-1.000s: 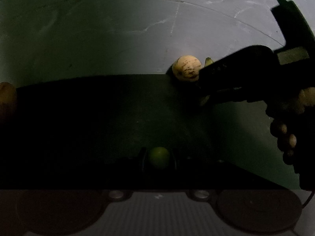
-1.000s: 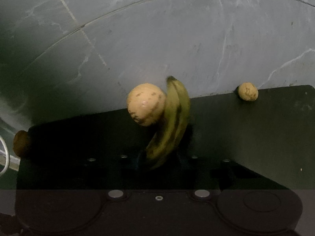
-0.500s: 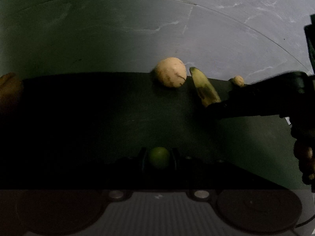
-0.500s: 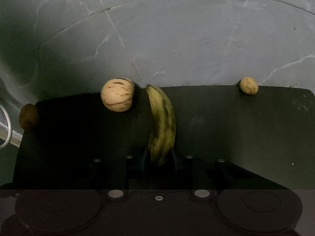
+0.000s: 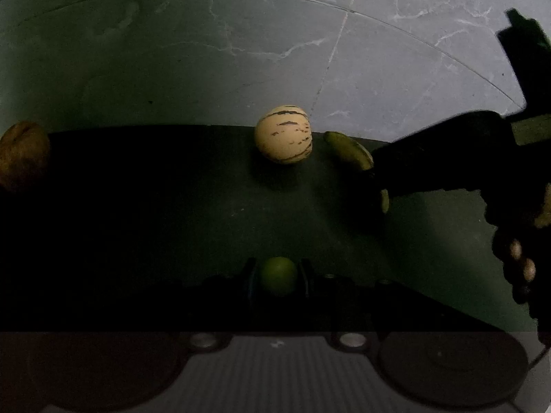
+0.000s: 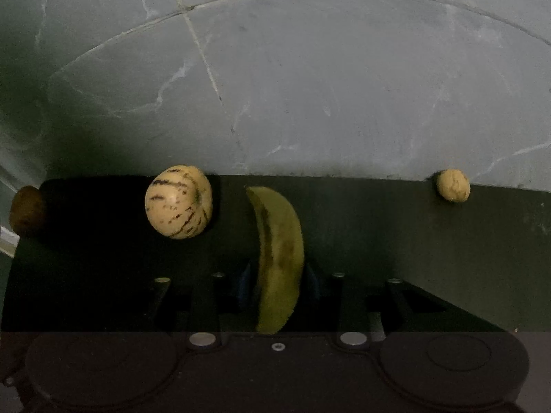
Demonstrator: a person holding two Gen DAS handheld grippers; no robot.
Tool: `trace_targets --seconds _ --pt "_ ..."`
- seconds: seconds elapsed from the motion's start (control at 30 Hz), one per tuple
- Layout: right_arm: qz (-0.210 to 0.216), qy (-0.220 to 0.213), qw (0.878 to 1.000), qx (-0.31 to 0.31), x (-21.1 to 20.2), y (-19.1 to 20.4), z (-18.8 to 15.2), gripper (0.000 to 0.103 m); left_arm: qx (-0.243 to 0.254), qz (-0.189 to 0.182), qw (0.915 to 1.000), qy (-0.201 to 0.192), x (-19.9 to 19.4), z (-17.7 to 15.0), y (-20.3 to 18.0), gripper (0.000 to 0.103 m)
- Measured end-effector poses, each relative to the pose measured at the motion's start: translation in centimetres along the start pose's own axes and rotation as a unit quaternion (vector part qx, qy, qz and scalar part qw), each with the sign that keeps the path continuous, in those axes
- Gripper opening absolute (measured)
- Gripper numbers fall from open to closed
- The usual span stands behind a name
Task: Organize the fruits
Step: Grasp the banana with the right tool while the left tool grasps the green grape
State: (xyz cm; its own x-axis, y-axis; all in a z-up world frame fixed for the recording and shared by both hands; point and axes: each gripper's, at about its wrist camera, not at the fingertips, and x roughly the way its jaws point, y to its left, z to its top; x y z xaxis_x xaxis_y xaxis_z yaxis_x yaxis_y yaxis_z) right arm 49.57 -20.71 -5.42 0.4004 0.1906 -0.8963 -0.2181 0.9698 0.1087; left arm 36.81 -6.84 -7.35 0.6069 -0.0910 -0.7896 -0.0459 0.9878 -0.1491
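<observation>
Pinching a green fruit in our left hand-held gripper, right hand-held gripper jaws opening around the banana.

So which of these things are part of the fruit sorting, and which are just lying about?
Part of the job:
- banana, between the opening right gripper jaws
- small green fruit, in the left gripper
- striped round fruit
- small pale fruit
- brown fruit
- dark mat

Just there:
- marble floor

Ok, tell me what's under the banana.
The banana lies over the dark mat, between the opening jaws of the right gripper. Its own body hides whether it touches the mat.
</observation>
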Motion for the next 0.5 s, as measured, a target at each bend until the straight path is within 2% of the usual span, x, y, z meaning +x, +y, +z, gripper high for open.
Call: trace_targets --seconds 0.3,0.4,0.5 --pt "0.008 0.004 1.000 0.014 -0.5 0.1 -2.2 0.031 -0.009 -0.016 0.9998 0.010 -0.4 -0.1 1.0 0.026" --pt "0.017 0.005 0.999 0.032 -1.1 -0.1 -3.3 0.031 -0.007 -0.033 0.9992 0.024 -0.5 -0.1 1.2 0.026" --pt "0.020 -0.004 0.999 0.051 -2.3 -0.1 -4.9 0.031 -0.025 -0.054 0.9975 0.039 -0.5 0.0 1.7 0.026"
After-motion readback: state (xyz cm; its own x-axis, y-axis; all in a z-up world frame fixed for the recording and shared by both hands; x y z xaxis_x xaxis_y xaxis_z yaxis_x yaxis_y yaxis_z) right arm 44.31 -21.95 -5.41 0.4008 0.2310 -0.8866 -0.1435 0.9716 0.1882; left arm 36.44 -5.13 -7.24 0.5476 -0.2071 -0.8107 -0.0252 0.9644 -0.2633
